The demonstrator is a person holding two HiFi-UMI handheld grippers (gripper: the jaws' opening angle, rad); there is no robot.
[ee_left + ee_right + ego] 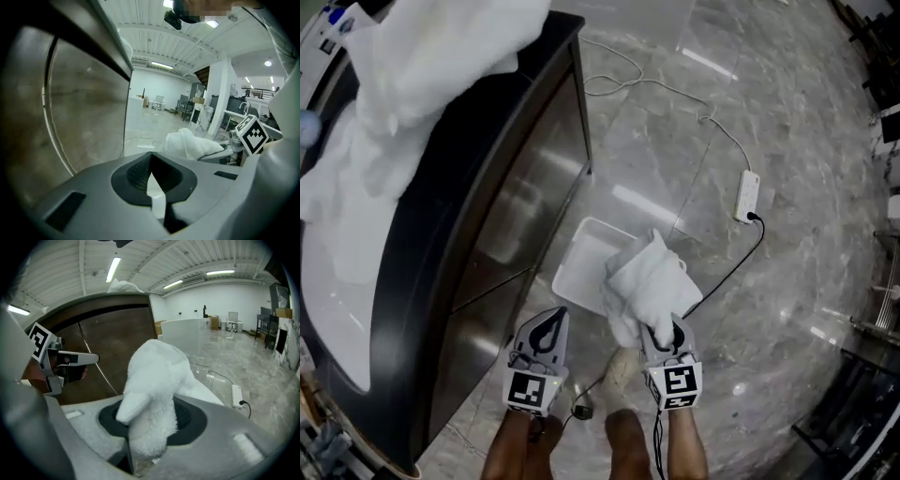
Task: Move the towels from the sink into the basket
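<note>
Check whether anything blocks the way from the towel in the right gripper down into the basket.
Nothing visible does. The towel, clamped in the right gripper, hangs over the white basket's near corner. The part of its open top that shows is bare, and the left gripper stands off to its side.

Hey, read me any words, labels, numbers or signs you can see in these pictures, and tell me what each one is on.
No words or numbers can be read.
Left gripper's black-and-white square marker: a coded pattern, not letters.
Right gripper's black-and-white square marker: likewise a pattern.
White power strip on the grey marble floor: no legible print.
Blue-and-white items at the head view's top left: too blurred to read.
</note>
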